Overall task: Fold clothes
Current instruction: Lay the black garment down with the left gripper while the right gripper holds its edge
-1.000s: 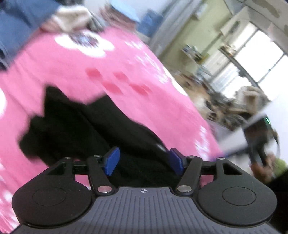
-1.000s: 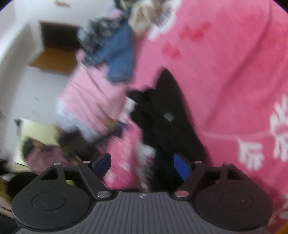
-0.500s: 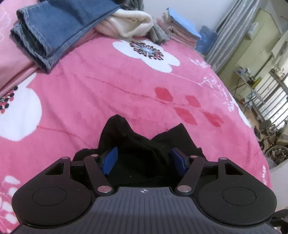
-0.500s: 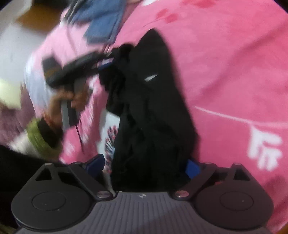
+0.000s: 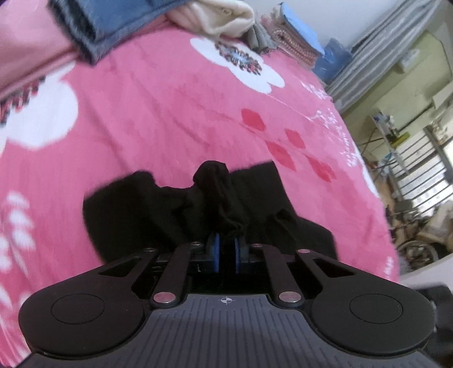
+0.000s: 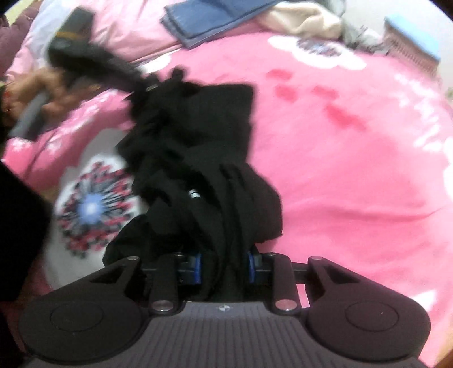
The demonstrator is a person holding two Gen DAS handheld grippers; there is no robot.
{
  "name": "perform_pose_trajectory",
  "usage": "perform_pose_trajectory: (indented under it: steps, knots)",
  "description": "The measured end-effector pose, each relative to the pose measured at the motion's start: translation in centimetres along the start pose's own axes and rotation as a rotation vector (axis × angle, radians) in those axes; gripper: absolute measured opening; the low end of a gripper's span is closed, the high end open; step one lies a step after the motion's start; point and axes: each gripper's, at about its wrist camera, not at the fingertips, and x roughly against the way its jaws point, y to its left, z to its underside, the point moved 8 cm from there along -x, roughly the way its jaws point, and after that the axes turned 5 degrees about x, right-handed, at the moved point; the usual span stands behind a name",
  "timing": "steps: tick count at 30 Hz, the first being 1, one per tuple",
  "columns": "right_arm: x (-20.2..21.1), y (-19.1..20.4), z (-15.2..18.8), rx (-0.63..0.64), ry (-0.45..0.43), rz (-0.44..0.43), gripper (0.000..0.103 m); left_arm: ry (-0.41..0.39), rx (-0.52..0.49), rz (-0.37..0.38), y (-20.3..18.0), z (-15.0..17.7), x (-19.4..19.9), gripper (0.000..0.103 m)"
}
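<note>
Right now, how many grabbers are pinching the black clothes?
2. The left gripper pinches one bunched end of the black garment; the right gripper pinches the other end.

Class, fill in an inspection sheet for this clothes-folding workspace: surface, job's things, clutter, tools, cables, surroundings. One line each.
Surface: pink floral blanket covering a bed.
Job's things: one black garment, bunched and crumpled, gripped at two places.
Clutter: folded jeans, a cream garment and a folded stack at the far edge.
Tools: left tool shut on the black garment; right tool shut on a thicker bunch of it.
Cables: nothing seen.
Surroundings: grey curtain, bright window, cluttered floor beyond the bed.
</note>
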Motion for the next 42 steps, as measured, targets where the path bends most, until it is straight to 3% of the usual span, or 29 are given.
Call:
perform_pose_trajectory:
  steps: [3, 5, 9, 11, 12, 15, 18, 20, 23, 27, 32, 35, 37, 40, 42]
  knots:
    - [0.8, -3.4, -1.1, 0.032, -0.015, 0.081, 0.031, 0.048, 0.012, 0.044, -0.5, 1.8, 0.7, 0.008]
    - [0.7, -5.1, -1.4, -0.017, -0.008, 0.063, 0.036, 0.052, -0.003, 0.047, -0.6, 2.6, 1.1, 0.009]
    - [0.4, -6.2, -0.7, -0.086, 0.021, 0.020, 0.051, -0.028, -0.034, 0.033, -0.3, 2.0, 2.9, 0.027]
    - [1.2, -6.0, -0.1, -0.092, 0.014, 0.014, 0.057, -0.086, -0.062, 0.031, -0.3, 1.1, 4.2, 0.030]
    - [1.9, -5.8, 0.1, -0.097, 0.001, 0.016, 0.063, -0.113, -0.083, 0.031, -0.4, 0.7, 4.8, 0.033]
    - [4.8, -5.4, 0.0, -0.136, -0.078, 0.005, 0.067, -0.157, -0.159, 0.041, -1.4, -0.5, 5.7, 0.036]
    - [7.4, -5.8, -1.6, -0.235, -0.227, -0.066, 0.070, -0.152, -0.226, 0.042, -2.8, -0.8, 4.8, 0.037]
    - [7.7, -5.8, -3.4, -0.286, -0.313, -0.137, 0.070, -0.134, -0.250, -0.001, -3.2, -0.7, 3.3, 0.037]
    - [5.3, -4.2, -6.9, -0.275, -0.362, -0.240, 0.070, -0.087, -0.228, -0.157, -2.4, -0.4, 0.7, 0.036]
    - [-0.5, -0.3, -11.0, -0.150, -0.320, -0.317, 0.065, -0.093, -0.215, -0.228, -1.6, -0.1, -0.1, 0.037]
    - [-7.4, 2.7, -12.8, -0.033, -0.199, -0.285, 0.050, -0.090, -0.227, -0.268, -0.6, 0.7, -0.3, 0.037]
    - [-8.5, 3.1, -12.6, -0.019, -0.203, -0.284, 0.043, -0.090, -0.247, -0.255, -0.3, 0.8, -0.1, 0.037]
    - [-8.7, 2.8, -12.5, -0.022, -0.203, -0.274, 0.025, -0.099, -0.277, -0.242, -0.3, 0.8, 0.2, 0.037]
    - [-7.8, 2.0, -12.1, -0.060, -0.220, -0.301, 0.008, -0.143, -0.323, -0.211, -0.6, 0.5, 1.1, 0.038]
    - [-7.2, 1.6, -12.1, -0.072, -0.243, -0.309, 0.005, -0.193, -0.370, -0.176, -1.2, 0.3, 2.0, 0.039]
